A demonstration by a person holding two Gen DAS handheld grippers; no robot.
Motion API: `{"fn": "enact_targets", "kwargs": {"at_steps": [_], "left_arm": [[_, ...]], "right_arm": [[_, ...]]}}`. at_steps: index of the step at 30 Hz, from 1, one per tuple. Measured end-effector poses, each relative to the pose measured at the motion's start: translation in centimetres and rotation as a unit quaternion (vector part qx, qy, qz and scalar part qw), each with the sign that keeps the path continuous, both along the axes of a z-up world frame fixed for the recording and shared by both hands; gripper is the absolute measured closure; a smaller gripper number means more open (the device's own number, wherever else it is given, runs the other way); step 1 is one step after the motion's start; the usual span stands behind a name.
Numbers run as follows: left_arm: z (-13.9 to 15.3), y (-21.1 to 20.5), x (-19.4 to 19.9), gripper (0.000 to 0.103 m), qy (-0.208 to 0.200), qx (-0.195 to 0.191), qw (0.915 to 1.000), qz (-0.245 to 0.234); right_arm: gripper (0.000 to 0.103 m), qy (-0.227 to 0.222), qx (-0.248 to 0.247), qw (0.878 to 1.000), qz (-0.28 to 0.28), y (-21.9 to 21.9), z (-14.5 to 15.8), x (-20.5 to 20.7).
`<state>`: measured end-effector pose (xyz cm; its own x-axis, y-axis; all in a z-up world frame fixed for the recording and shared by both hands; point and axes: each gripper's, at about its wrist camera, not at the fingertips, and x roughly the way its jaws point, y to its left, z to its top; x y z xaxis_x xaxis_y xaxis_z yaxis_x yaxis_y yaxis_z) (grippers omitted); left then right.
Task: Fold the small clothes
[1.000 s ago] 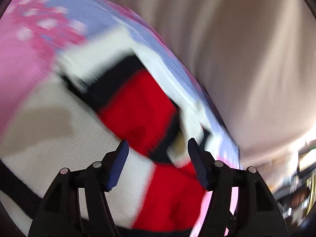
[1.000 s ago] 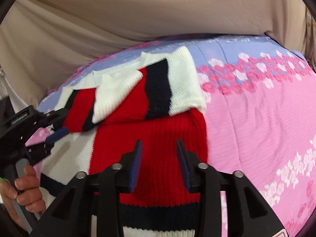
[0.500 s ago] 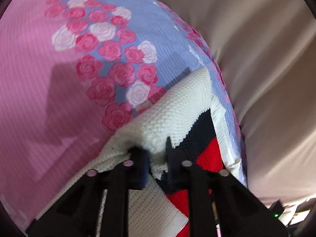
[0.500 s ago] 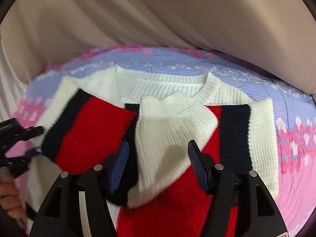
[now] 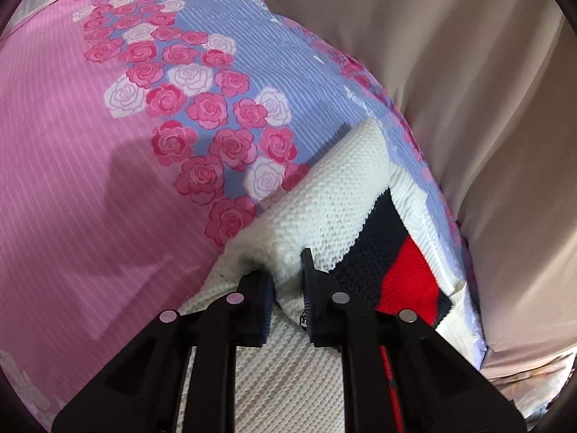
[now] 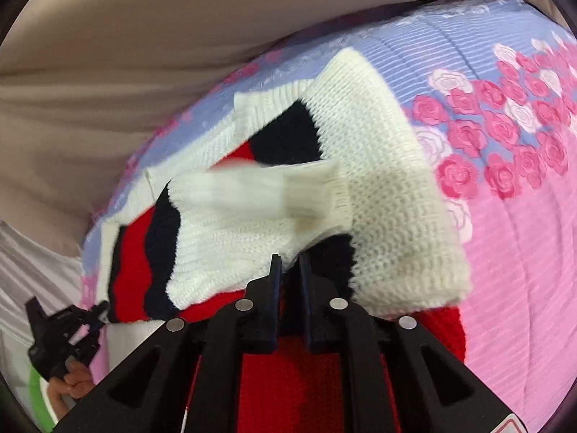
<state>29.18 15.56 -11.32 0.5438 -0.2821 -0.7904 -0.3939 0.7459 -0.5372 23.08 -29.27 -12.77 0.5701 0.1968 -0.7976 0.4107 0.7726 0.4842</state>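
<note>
A small knit sweater [image 6: 389, 195], white with navy and red bands, lies on a pink and lilac rose-print bedsheet [image 6: 505, 238]. My right gripper [image 6: 288, 270] is shut on the edge of a white sleeve [image 6: 245, 216] that lies folded across the sweater's body. My left gripper [image 5: 286, 270] is shut on a bunched white fold of the sweater [image 5: 339, 195] at its left edge. The left gripper also shows in the right wrist view [image 6: 68, 328], held in a hand at the sweater's lower left.
A beige cloth [image 5: 468, 72] hangs behind the bed and bounds its far edge; it also shows in the right wrist view [image 6: 144, 36]. Open sheet [image 5: 90, 180] lies left of the sweater.
My right gripper has shut on the white sleeve and carried it across the body. My left gripper went from open over the sweater to shut on its white edge, and stays there.
</note>
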Motion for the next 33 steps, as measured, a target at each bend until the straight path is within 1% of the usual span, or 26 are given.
{"fn": "enact_targets", "kwargs": {"at_steps": [1, 2, 3, 5, 7, 8, 9, 10, 11, 12, 14, 15, 16, 17, 18, 19, 20, 23, 24, 25, 26, 27, 28, 29, 31, 33], "left_arm": [[0.0, 0.2, -0.1, 0.089, -0.003, -0.006, 1.0000, 0.004], [0.1, 0.2, -0.1, 0.089, -0.005, -0.008, 0.9999, 0.007], [0.2, 0.2, -0.1, 0.089, -0.006, -0.008, 0.9999, 0.007], [0.6, 0.0, 0.1, 0.089, -0.008, -0.002, 1.0000, 0.003], [1.3, -0.2, 0.3, 0.093, -0.014, 0.005, 0.9999, -0.003], [1.8, -0.2, 0.4, 0.093, -0.019, 0.008, 0.9998, -0.004], [2.7, 0.1, 0.3, 0.093, -0.033, 0.010, 0.9994, -0.001], [3.3, 0.5, 0.2, 0.094, -0.042, 0.013, 0.9990, 0.003], [3.7, 0.7, 0.1, 0.094, -0.046, 0.016, 0.9988, 0.008], [3.7, 1.2, 0.1, 0.094, -0.047, 0.014, 0.9987, 0.014], [2.3, 1.3, 0.5, 0.094, -0.025, 0.020, 0.9994, 0.008], [1.1, 1.0, 0.9, 0.094, -0.006, 0.030, 0.9995, -0.003], [0.2, 0.7, 1.0, 0.094, 0.007, 0.042, 0.9991, -0.007], [-0.3, 0.4, 1.0, 0.094, 0.010, 0.048, 0.9987, -0.009], [-0.3, 0.2, 0.8, 0.094, 0.002, 0.057, 0.9983, -0.011], [-0.1, 0.0, 0.6, 0.093, -0.003, 0.066, 0.9977, -0.015], [0.0, -0.1, 0.6, 0.093, -0.004, 0.071, 0.9974, -0.017], [0.0, -0.1, 0.3, 0.090, -0.005, 0.065, 0.9976, -0.025], [0.2, -0.1, 0.0, 0.088, -0.007, 0.060, 0.9978, -0.027], [0.6, 0.0, -0.6, 0.083, -0.012, 0.051, 0.9982, -0.030], [0.7, 0.1, -0.8, 0.075, -0.015, 0.047, 0.9983, -0.032], [1.0, 0.1, -1.3, 0.070, -0.019, 0.045, 0.9983, -0.033], [1.1, 0.0, -1.5, 0.061, -0.022, 0.044, 0.9984, -0.030], [1.3, 0.1, -1.7, 0.054, -0.021, 0.046, 0.9984, -0.024], [1.1, 0.0, -1.3, 0.052, -0.018, 0.043, 0.9989, -0.010], [0.8, 0.0, -0.9, 0.055, -0.014, 0.036, 0.9992, 0.000]], "right_arm": [[0.079, -0.009, 0.001, 1.000, -0.008, -0.3, 0.2, -0.4], [0.064, -0.018, 0.003, 1.000, -0.018, -0.8, 0.4, -0.6], [0.057, -0.021, 0.004, 0.999, -0.024, -1.2, 0.5, -0.6], [0.057, -0.017, 0.010, 0.999, -0.027, -1.6, 0.1, 0.4], [0.057, -0.002, 0.000, 1.000, -0.023, -1.6, -0.5, 1.9], [0.065, 0.003, -0.011, 1.000, -0.017, -1.2, -0.4, 2.7], [0.096, 0.006, -0.019, 1.000, -0.006, -0.8, -0.1, 3.5], [0.095, -0.003, -0.010, 1.000, 0.003, -0.6, 0.7, 3.9], [0.095, -0.028, -0.007, 1.000, 0.003, -0.7, 2.3, 3.5], [0.095, -0.070, -0.012, 0.997, 0.004, -0.4, 4.9, 3.0], [0.095, -0.113, -0.017, 0.993, 0.000, -0.5, 7.8, 1.5], [0.095, -0.121, -0.023, 0.992, -0.003, -0.6, 8.0, 0.9], [0.095, -0.110, -0.038, 0.993, -0.006, -0.8, 7.2, 0.6], [0.095, -0.081, -0.045, 0.996, -0.005, -1.1, 5.5, 0.9], [0.095, -0.027, -0.044, 0.999, -0.005, -1.5, 2.3, 1.5], [0.096, 0.013, -0.039, 0.999, -0.003, -1.7, -0.2, 1.8], [0.096, 0.011, -0.034, 0.999, -0.003, -1.8, -0.9, 1.8], [0.095, -0.019, -0.035, 0.999, -0.002, -1.9, 1.0, 1.2], [0.093, -0.019, -0.039, 0.999, 0.007, -2.0, 1.4, 1.3], [0.091, -0.015, -0.047, 0.999, 0.010, -2.1, 1.8, 1.1], [0.085, -0.015, -0.050, 0.999, 0.008, -2.3, 2.1, 0.8], [0.085, -0.023, -0.053, 0.998, 0.003, -2.4, 2.7, 0.0], [0.084, -0.031, -0.049, 0.998, 0.000, -2.5, 3.1, -0.9], [0.079, -0.033, -0.041, 0.999, 0.001, -2.5, 3.2, -1.7], [0.075, -0.022, -0.028, 0.999, 0.002, -2.6, 2.4, -2.0], [0.069, -0.005, -0.026, 1.000, 0.008, -2.2, 1.2, -1.7]]}}
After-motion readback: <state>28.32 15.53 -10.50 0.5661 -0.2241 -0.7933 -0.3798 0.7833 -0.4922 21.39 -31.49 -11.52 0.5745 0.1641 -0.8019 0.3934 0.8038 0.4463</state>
